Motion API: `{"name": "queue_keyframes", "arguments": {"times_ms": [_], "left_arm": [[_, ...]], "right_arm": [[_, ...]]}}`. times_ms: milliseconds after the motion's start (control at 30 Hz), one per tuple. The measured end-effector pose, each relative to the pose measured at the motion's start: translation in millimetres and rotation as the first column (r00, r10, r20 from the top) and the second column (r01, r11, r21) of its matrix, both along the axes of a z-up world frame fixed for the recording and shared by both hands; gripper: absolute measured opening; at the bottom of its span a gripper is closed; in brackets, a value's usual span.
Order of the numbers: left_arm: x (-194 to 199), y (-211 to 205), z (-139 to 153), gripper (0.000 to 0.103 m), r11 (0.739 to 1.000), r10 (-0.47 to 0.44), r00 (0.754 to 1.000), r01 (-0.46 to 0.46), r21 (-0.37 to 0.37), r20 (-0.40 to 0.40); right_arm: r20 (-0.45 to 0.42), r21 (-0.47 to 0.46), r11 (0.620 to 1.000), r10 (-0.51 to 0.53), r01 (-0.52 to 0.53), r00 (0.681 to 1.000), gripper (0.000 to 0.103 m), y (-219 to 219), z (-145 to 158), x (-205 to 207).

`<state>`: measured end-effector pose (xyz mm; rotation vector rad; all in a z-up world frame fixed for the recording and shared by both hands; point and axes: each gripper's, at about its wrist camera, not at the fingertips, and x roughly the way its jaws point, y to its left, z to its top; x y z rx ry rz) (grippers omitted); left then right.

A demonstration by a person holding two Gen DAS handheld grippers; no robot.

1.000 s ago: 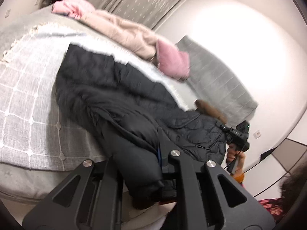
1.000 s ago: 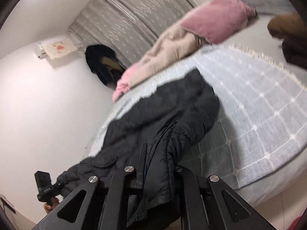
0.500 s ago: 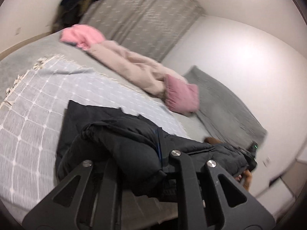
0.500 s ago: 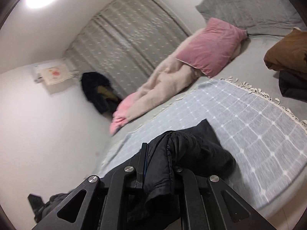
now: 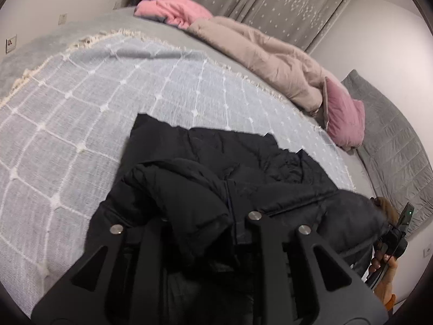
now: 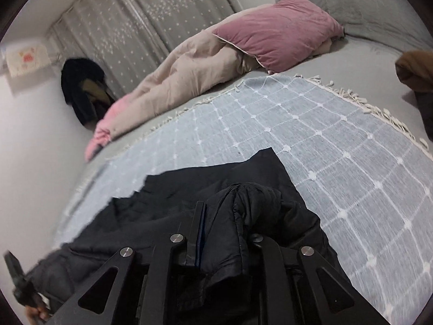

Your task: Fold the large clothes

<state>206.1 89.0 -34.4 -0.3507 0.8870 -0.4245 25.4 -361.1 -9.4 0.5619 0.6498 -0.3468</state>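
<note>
Black padded cloth, the jacket (image 5: pixel 216 168), lies doubled on the grey-blue checked blanket (image 5: pixel 81 103) near its front edge. A bunched fold of that jacket sits between the fingers of my left gripper (image 5: pixel 200 233), whose jaws are opening. My right gripper (image 6: pixel 224 243) has another fold between its fingers, and its jaws are opening too. Beyond the blanket's far fringe lie a beige duvet (image 6: pixel 189 73) and a pink pillow (image 6: pixel 276 32).
</note>
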Motion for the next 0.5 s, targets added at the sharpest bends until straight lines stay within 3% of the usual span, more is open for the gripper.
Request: {"name": "queue_keyframes", "arguments": {"times_ms": [67, 167, 233, 300, 367, 500], "left_arm": [[4.2, -2.8, -0.6, 0.026, 1.000, 0.013, 0.999, -0.013, -0.004, -0.041], [-3.6, 0.8, 15.1, 0.038, 0.999, 0.036, 0.996, -0.038, -0.029, -0.078], [-15.2, 4.0, 26.1, 0.048, 0.997, 0.029, 0.997, -0.034, -0.075, -0.069], [-24.7, 4.5, 34.7, 0.062, 0.996, 0.010, 0.998, -0.015, -0.087, -0.058], [-39.6, 4.2, 46.7, 0.069, 0.998, -0.011, 0.999, 0.008, -0.057, -0.041], [-60.5, -3.6, 63.6, 0.076, 0.995, -0.074, 0.997, 0.072, 0.074, 0.023]], "right_arm": [[-0.049, -0.002, 1.000, 0.017, -0.018, 0.999, 0.021, 1.0, -8.6, 10.9], [-0.075, 0.046, 0.999, 0.015, -0.012, 0.997, 0.025, -1.6, -4.1, 9.0], [-0.039, 0.114, 0.993, 0.006, -0.002, 0.999, 0.035, -3.8, 4.2, -5.8], [-0.003, 0.149, 0.989, 0.006, -0.006, 1.000, 0.055, -2.0, 14.0, -25.4], [-0.013, 0.130, 0.991, 0.004, -0.003, 1.000, 0.067, 4.6, 24.8, -41.3], [-0.066, 0.036, 0.995, 0.097, -0.095, 0.993, 0.070, 28.7, 44.7, -54.9]]}}
